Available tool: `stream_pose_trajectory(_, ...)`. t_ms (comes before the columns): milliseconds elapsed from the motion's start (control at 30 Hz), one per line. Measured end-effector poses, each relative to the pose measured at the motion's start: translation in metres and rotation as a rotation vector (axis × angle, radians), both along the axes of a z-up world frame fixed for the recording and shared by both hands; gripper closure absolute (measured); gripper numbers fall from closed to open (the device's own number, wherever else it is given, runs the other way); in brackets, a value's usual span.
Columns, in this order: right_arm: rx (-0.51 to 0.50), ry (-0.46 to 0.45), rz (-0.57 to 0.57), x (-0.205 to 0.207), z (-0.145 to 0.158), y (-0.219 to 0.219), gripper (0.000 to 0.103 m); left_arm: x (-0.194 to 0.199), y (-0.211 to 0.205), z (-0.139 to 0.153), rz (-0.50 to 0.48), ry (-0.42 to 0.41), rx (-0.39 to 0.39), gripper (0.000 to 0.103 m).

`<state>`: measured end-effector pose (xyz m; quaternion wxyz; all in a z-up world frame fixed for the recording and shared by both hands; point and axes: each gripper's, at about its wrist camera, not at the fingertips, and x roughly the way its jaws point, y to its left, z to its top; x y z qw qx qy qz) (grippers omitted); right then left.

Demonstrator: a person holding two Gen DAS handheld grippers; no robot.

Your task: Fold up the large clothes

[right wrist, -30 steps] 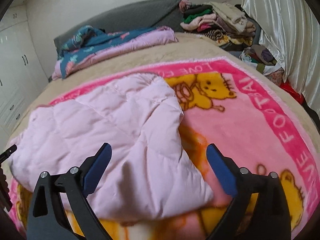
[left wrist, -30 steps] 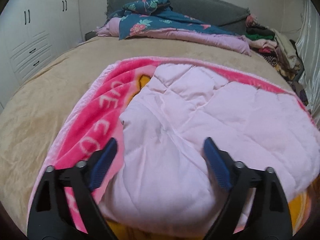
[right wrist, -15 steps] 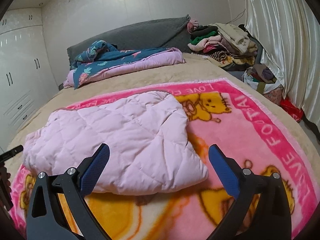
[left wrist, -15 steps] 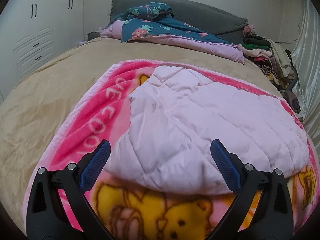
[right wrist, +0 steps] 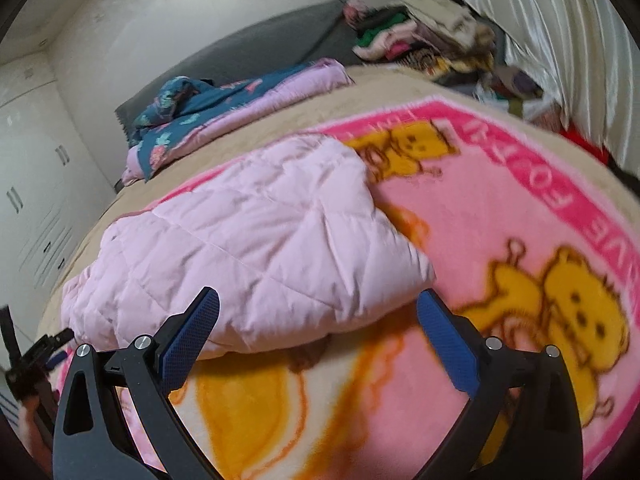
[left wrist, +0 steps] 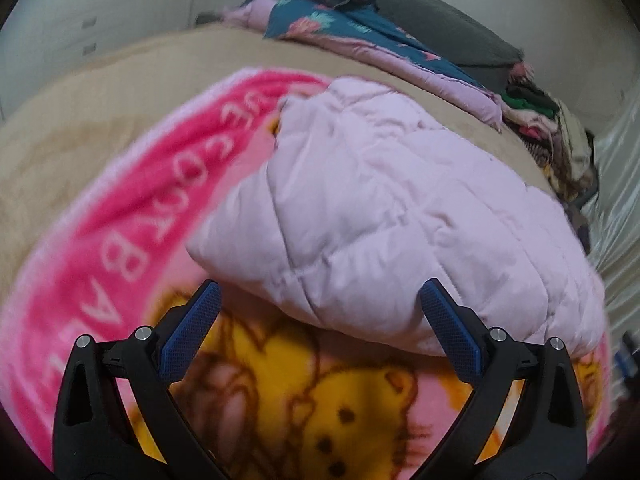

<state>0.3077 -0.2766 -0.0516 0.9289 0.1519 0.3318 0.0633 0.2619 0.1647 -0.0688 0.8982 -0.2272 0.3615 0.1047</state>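
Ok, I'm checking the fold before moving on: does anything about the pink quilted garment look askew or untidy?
Slightly. The pink quilted garment lies folded but skewed on the cartoon blanket, its edges running diagonal to the blanket's border and its near edge bulging unevenly. Nothing looks spilled or damaged. Both the left gripper and the right gripper are open and empty.

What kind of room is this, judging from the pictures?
Most likely a bedroom. A wide bed with a grey headboard fills the view, white wardrobes line the wall, and a heap of clothes sits by the curtain.
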Motion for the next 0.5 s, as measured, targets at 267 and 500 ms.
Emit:
stream_pose_trajectory(267, 0.055, 0.087, 0.002, 0.018, -0.024, 0.011, 0.004, 0.013, 0.02, -0.028, 0.047, -0.035, -0.329, 0.009)
stream_pose_trajectory(500, 0.155, 0.137, -0.01, 0.029, -0.034, 0.009, 0.004, 0.031, 0.024, -0.036, 0.117, -0.064, -0.451, 0.008)
